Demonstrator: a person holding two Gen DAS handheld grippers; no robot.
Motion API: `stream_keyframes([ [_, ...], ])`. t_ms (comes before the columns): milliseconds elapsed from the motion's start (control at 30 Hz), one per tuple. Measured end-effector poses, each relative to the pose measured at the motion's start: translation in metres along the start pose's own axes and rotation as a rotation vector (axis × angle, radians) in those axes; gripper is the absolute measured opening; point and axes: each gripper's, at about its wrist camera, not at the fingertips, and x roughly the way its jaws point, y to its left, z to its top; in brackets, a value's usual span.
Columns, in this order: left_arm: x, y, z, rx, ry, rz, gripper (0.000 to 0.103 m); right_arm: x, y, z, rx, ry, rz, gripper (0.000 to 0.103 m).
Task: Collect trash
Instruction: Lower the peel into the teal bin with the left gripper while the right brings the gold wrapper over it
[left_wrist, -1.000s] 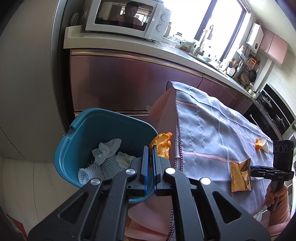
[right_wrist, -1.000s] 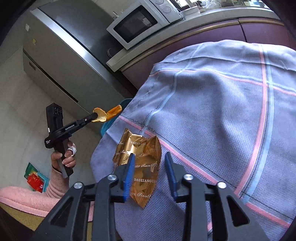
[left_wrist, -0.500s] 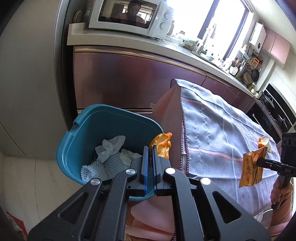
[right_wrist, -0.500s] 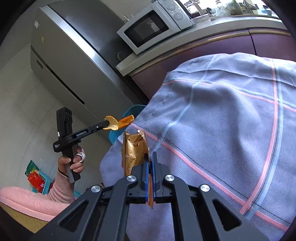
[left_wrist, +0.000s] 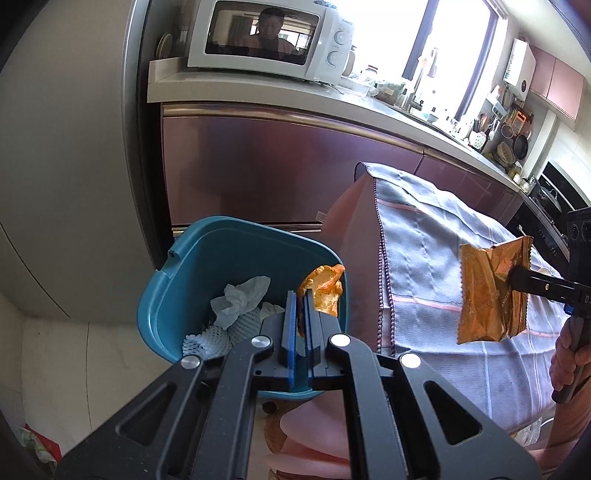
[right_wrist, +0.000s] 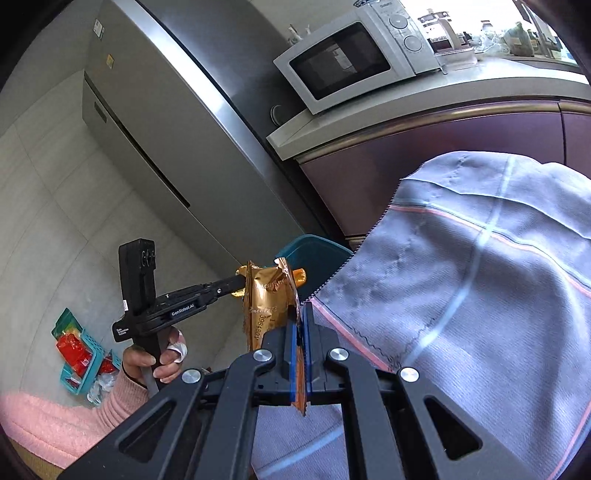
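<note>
My left gripper (left_wrist: 300, 295) is shut on an orange peel (left_wrist: 324, 288) and holds it over the right rim of a teal bin (left_wrist: 192, 269) that contains crumpled tissue (left_wrist: 242, 299) and white foam netting (left_wrist: 207, 338). My right gripper (right_wrist: 301, 314) is shut on a gold snack wrapper (right_wrist: 267, 306), lifted off the grey cloth-covered table (right_wrist: 480, 295). In the left wrist view the wrapper (left_wrist: 487, 291) hangs from the right gripper (left_wrist: 515, 274) above the table's near edge. In the right wrist view the left gripper (right_wrist: 240, 284) shows beside the bin (right_wrist: 314, 251).
Purple-fronted cabinets (left_wrist: 277, 162) with a white microwave (left_wrist: 266, 37) stand behind the bin. A steel fridge (right_wrist: 166, 129) is to the left. A small basket of packets (right_wrist: 79, 347) lies on the floor. A small cup (left_wrist: 543, 271) lies on the table behind the wrapper.
My right gripper closed on the gold wrapper, lifted it off the cloth and carried it toward the bin. My left gripper drifted further over the bin with the peel.
</note>
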Motion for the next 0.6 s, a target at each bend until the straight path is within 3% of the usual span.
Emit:
stream_keyframes([
  [600,-0.001,0.018,-0.002,-0.027,-0.011,0.045,0.004,0.081,0.031,0.032,-0.051,0.09,-0.014,0.002],
])
